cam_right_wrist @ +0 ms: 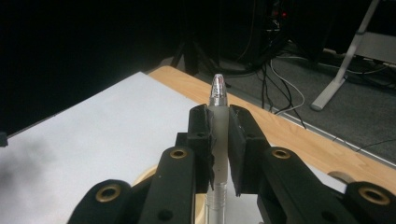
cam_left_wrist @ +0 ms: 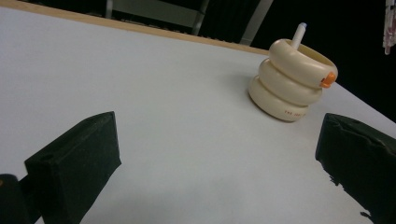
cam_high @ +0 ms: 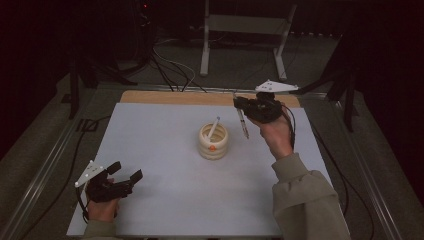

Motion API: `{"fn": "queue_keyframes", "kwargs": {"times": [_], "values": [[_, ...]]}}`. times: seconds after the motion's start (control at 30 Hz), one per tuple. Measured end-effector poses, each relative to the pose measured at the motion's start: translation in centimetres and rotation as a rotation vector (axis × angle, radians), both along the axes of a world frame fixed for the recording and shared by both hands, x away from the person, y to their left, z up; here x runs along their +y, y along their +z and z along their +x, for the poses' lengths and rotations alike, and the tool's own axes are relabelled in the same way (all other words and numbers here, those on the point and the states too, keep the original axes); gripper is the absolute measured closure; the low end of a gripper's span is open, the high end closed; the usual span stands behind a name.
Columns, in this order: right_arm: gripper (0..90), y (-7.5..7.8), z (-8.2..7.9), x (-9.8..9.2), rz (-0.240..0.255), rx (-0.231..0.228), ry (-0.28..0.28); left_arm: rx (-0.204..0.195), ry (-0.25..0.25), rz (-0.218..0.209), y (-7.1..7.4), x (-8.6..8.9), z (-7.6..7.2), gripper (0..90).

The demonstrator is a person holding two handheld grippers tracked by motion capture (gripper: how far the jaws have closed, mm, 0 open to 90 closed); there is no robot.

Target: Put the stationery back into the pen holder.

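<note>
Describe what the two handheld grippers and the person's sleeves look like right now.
Both are black. The left gripper has blocky jaws with dark foam-like pads and a grey three-cornered plate on top. The right gripper carries the same kind of plate, and its linkage arms show brass-coloured rivets in its own view. A dark cable trails from each. The sleeves are pale olive-grey with a ribbed cuff.

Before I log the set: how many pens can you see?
2. One pen is clamped in the right gripper above the table; the other pen stands in the cream ringed holder. More could be hidden inside it.
</note>
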State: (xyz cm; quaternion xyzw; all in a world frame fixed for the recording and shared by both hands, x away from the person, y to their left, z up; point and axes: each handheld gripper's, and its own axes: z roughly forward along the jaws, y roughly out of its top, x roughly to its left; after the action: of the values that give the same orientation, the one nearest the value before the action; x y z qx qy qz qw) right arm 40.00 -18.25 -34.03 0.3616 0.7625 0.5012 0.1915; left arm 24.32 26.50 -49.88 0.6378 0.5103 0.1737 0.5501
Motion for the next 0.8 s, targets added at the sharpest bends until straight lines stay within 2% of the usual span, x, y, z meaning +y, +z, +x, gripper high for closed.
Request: {"fn": "queue_keyframes", "kwargs": {"times": [0.2,0.8], "values": [[81.0,0.0,0.5,0.7,0.005,-0.007,-0.008,-0.001,0.001,-0.001,0.0,0.1,0.0,0.3],[80.8,-1.4,1.8,3.7,0.026,-0.007,-0.015,0.000,-0.004,-0.004,0.0,0.0,0.0,0.3]]}}
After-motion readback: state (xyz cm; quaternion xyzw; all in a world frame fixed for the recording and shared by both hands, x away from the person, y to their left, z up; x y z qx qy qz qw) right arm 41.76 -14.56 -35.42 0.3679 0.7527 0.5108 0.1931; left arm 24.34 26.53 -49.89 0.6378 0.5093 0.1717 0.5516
